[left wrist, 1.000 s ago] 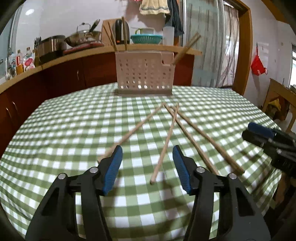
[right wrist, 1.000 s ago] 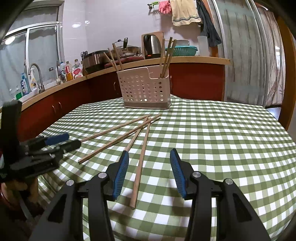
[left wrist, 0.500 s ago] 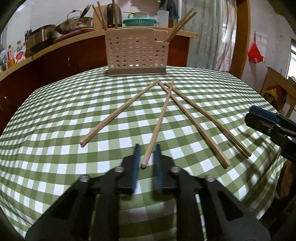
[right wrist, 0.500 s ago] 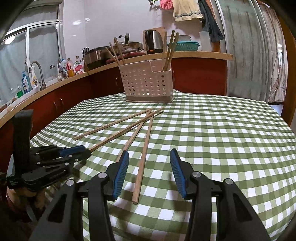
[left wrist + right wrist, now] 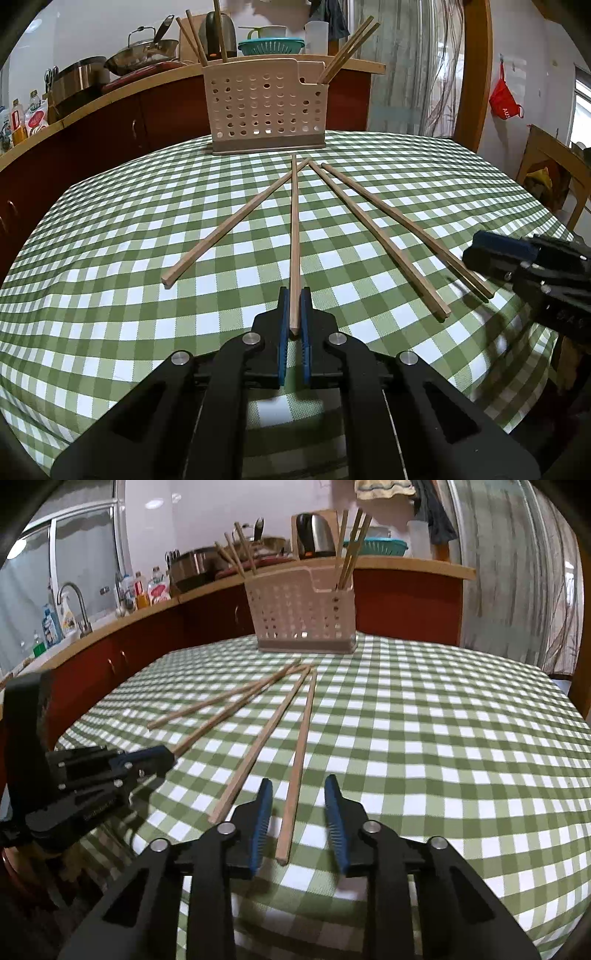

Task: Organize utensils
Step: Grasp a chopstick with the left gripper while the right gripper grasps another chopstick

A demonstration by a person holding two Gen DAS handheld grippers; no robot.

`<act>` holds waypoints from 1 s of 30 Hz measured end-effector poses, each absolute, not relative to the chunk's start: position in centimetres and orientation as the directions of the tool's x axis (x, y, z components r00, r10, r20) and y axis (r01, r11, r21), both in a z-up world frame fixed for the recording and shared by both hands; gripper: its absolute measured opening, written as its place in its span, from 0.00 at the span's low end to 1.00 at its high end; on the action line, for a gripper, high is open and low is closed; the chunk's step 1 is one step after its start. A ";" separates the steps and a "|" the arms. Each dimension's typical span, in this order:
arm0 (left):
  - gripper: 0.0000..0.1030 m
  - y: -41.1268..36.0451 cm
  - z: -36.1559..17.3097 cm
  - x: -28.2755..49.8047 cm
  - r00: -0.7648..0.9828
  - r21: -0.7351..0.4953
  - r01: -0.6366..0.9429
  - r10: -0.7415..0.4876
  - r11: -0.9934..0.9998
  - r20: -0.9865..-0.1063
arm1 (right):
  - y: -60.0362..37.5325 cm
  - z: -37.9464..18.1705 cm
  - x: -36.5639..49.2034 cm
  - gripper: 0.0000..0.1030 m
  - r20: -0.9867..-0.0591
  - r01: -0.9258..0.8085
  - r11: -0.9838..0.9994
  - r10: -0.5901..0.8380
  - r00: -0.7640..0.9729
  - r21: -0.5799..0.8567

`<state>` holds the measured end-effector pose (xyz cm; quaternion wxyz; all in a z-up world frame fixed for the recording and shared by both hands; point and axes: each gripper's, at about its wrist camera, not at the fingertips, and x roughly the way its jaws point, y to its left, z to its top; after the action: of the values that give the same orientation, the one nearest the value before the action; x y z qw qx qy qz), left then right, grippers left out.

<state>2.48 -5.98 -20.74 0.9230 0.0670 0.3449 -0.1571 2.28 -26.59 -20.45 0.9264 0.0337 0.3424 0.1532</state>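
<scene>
Left gripper (image 5: 294, 308) pinches a chopstick (image 5: 294, 236); right gripper (image 5: 299, 812), closing, apparently straddles another chopstick (image 5: 295, 779).

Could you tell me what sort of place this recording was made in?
Most likely a home kitchen: a counter with a sink tap, an electric kettle and a wok runs behind a table under a green checked cloth.

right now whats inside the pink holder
Chopsticks stand in the holder: a few at its left end, a few at its right end. Their lower parts are hidden by the perforated wall, and the middle compartment cannot be seen into.
</scene>
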 end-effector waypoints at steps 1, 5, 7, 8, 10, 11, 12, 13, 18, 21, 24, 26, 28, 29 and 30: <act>0.06 -6.0 -20.7 2.5 0.713 0.015 0.336 -0.244 0.942 -0.657 | -26.5 -20.7 2.4 0.23 -0.638 -0.263 0.950 0.308 0.705 0.168; 0.06 -5.9 -20.7 2.5 0.714 0.014 0.334 -0.243 0.942 -0.657 | -26.6 -21.3 2.7 0.09 -0.661 -0.248 0.954 0.294 0.690 0.166; 0.06 -5.9 -20.7 2.5 0.715 0.014 0.333 -0.242 0.943 -0.655 | -26.9 -21.3 2.8 0.08 -0.659 -0.227 0.961 0.275 0.700 0.160; 0.06 -5.9 -20.7 2.5 0.716 0.014 0.332 -0.243 0.943 -0.655 | -27.2 -21.3 2.8 0.08 -0.658 -0.215 0.964 0.264 0.705 0.157; 0.06 -5.8 -20.6 2.6 0.716 0.014 0.333 -0.243 0.943 -0.654 | -27.7 -21.2 3.0 0.08 -0.652 -0.194 0.969 0.247 0.716 0.154; 0.06 -5.8 -20.6 2.6 0.717 0.014 0.333 -0.243 0.943 -0.654 | -28.0 -21.2 3.1 0.08 -0.650 -0.187 0.969 0.245 0.719 0.159; 0.06 -5.8 -20.6 2.6 0.717 0.016 0.334 -0.243 0.943 -0.653 | -28.3 -21.3 3.2 0.08 -0.646 -0.182 0.968 0.250 0.721 0.171; 0.06 -5.8 -20.5 2.5 0.718 0.017 0.334 -0.243 0.942 -0.652 | -28.5 -21.3 3.2 0.08 -0.647 -0.183 0.966 0.259 0.717 0.184; 0.06 -5.9 -20.4 2.5 0.723 0.019 0.333 -0.242 0.943 -0.647 | -28.9 -21.4 2.8 0.09 -0.644 -0.187 0.959 0.281 0.711 0.213; 0.06 -5.9 -20.4 2.5 0.724 0.020 0.333 -0.242 0.943 -0.647 | -28.8 -21.4 2.6 0.09 -0.645 -0.189 0.960 0.278 0.712 0.205; 0.06 -5.9 -20.2 2.5 0.728 0.022 0.332 -0.241 0.943 -0.642 | -28.6 -21.2 2.3 0.09 -0.642 -0.190 0.964 0.267 0.719 0.188; 0.06 -5.9 -20.0 2.4 0.734 0.027 0.333 -0.241 0.943 -0.635 | -28.5 -20.7 2.1 0.06 -0.626 -0.193 0.966 0.260 0.736 0.174; 0.06 -5.9 -19.6 2.2 0.742 0.034 0.333 -0.240 0.942 -0.626 | -28.4 -20.0 1.6 0.05 -0.602 -0.195 0.969 0.248 0.760 0.153; 0.06 -5.9 -19.5 2.1 0.745 0.035 0.333 -0.240 0.942 -0.622 | -28.4 -19.7 1.5 0.05 -0.593 -0.195 0.970 0.244 0.767 0.146; 0.06 -5.9 -19.3 1.9 0.750 0.037 0.333 -0.240 0.942 -0.616 | -28.4 -19.5 1.5 0.04 -0.588 -0.195 0.970 0.241 0.772 0.142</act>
<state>1.91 -5.91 -19.30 0.9327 0.0724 0.3183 -0.1536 1.50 -28.38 -19.46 0.9406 0.0366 0.3171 0.1159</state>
